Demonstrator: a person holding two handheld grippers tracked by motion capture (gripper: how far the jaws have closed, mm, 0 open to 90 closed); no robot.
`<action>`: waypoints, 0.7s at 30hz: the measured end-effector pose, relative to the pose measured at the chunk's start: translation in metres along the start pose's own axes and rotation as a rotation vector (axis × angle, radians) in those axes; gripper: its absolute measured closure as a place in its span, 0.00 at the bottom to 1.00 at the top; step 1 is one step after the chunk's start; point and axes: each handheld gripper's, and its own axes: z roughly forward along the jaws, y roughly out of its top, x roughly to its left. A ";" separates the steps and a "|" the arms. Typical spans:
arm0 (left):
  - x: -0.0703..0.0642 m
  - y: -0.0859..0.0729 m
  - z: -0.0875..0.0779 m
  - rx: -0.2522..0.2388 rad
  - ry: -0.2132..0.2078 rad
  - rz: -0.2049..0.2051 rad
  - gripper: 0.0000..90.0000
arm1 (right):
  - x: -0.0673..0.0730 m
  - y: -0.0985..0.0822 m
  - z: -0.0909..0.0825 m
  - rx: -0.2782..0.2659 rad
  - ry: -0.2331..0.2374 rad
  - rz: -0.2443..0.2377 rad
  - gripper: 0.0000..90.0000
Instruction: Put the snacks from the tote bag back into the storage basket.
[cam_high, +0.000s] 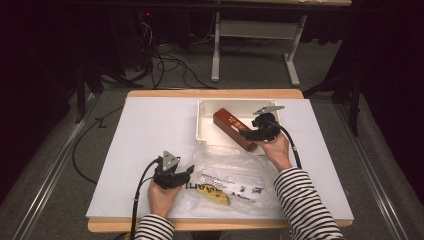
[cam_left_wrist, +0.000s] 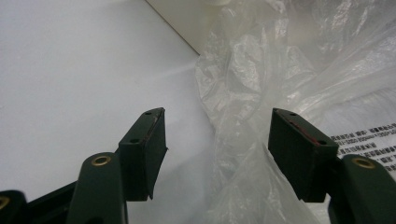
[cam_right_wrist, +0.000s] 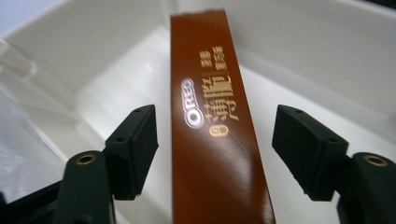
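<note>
A long brown Oreo box (cam_high: 231, 128) lies slantwise in the white tray (cam_high: 202, 120), its near end at the tray's front wall. My right gripper (cam_high: 248, 134) hovers at that near end. In the right gripper view the box (cam_right_wrist: 205, 70) runs between the jaws of the right gripper (cam_right_wrist: 215, 135), with a gap on each side. A crumpled clear plastic bag (cam_high: 227, 175) with a printed label lies on the white board in front of the tray. My left gripper (cam_high: 190, 172) sits at the bag's left edge. In the left gripper view its jaws (cam_left_wrist: 217, 135) stand apart with loose bag film (cam_left_wrist: 261, 70) between them.
Something yellow (cam_high: 216, 196) lies inside the bag near the table's front edge. The white board (cam_high: 150, 130) covers the wooden table. Behind the table are cables and the legs of another table (cam_high: 216, 55) on the floor.
</note>
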 end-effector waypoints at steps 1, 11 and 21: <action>0.000 0.000 0.000 -0.001 0.006 -0.002 0.41 | 0.002 0.000 -0.003 -0.021 0.004 -0.007 0.39; 0.003 0.000 -0.001 -0.009 -0.003 -0.032 0.42 | 0.026 -0.004 -0.008 -0.041 0.030 -0.067 0.70; 0.001 -0.001 -0.002 -0.021 0.004 -0.013 0.43 | 0.032 -0.012 -0.012 0.016 0.068 -0.080 0.99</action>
